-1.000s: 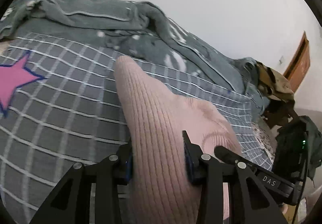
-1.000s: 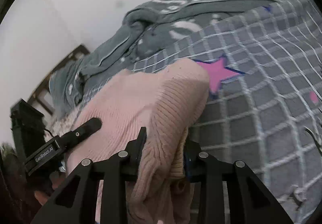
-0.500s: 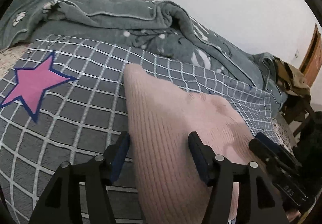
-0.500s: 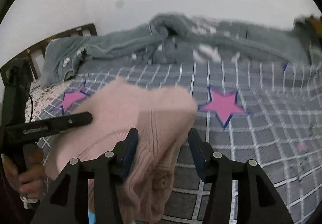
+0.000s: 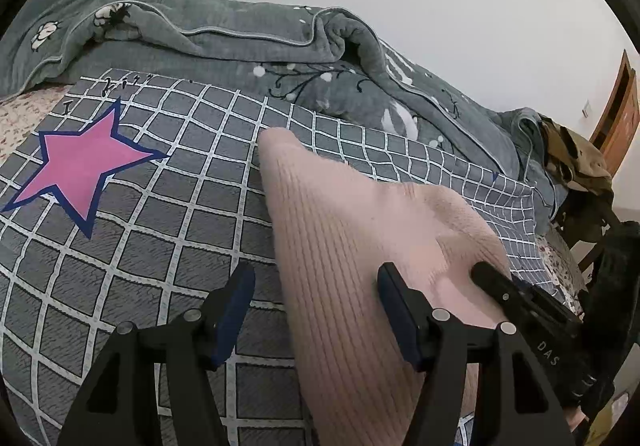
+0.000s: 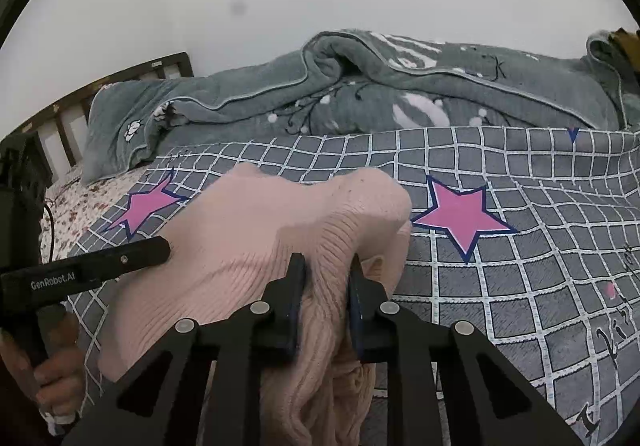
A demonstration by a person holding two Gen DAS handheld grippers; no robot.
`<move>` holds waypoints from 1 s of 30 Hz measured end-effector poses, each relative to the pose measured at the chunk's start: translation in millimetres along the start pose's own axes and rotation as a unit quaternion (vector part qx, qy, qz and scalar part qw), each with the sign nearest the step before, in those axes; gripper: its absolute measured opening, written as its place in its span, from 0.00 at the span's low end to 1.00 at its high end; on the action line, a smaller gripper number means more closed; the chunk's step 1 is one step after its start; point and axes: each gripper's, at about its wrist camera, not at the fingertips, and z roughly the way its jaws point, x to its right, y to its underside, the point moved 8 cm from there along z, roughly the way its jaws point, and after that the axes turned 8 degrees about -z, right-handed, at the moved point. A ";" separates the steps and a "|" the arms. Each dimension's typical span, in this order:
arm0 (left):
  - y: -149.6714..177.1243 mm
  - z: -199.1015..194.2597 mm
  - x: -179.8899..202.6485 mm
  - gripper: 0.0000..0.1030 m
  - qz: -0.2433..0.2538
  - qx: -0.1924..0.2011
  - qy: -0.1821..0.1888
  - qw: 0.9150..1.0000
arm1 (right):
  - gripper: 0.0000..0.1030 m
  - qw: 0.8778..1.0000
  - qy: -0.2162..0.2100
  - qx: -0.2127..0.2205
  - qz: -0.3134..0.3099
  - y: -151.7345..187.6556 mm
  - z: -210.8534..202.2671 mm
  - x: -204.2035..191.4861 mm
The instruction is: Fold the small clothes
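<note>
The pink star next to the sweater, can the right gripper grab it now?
Probably not. The right gripper is shut on the pink sweater, so it has no free grip. The pink star lies bare nearby, but it looks printed flat on the checked blanket.

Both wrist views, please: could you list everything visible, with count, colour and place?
knit garment: one, pale pink, on the checked cover between both grippers
checked cover: one, grey with white grid, spread over the bed
stars: two, pink with navy outline, printed on the cover
blanket: one, grey-green, bunched along the wall
headboard: one, dark wood, at the bed's far left in the right wrist view
door: one, brown, far right in the left wrist view
left gripper: fingers open, astride the garment
right gripper: fingers shut on the garment
</note>
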 end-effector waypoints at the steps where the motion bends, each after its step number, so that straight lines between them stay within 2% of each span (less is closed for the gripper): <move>1: 0.3 -0.2 -0.1 0.60 -0.001 0.000 0.001 1.000 | 0.18 1.000 0.000 -0.001 0.002 1.1 0.5 0.6; 8: 0.3 -2.0 0.9 0.60 -0.003 0.002 0.003 1.000 | 0.17 0.999 -0.022 0.001 0.037 2.2 -1.4 7.3; 21: -5.3 -7.0 2.3 0.60 -0.018 0.021 0.015 1.000 | 0.14 0.998 -0.032 0.017 0.058 -0.2 -9.3 12.2; 24: -5.1 -6.1 1.0 0.60 -0.022 0.019 0.014 0.999 | 0.15 0.998 -0.024 -0.012 0.059 8.5 3.0 16.1; 28: -4.6 -5.3 -0.2 0.60 -0.027 0.017 0.014 0.999 | 0.21 0.998 -0.031 -0.020 0.057 8.0 0.8 16.4; 30: -5.4 -6.3 0.8 0.60 -0.026 0.021 0.014 0.999 | 0.23 0.998 -0.032 -0.004 0.053 2.3 -10.1 15.6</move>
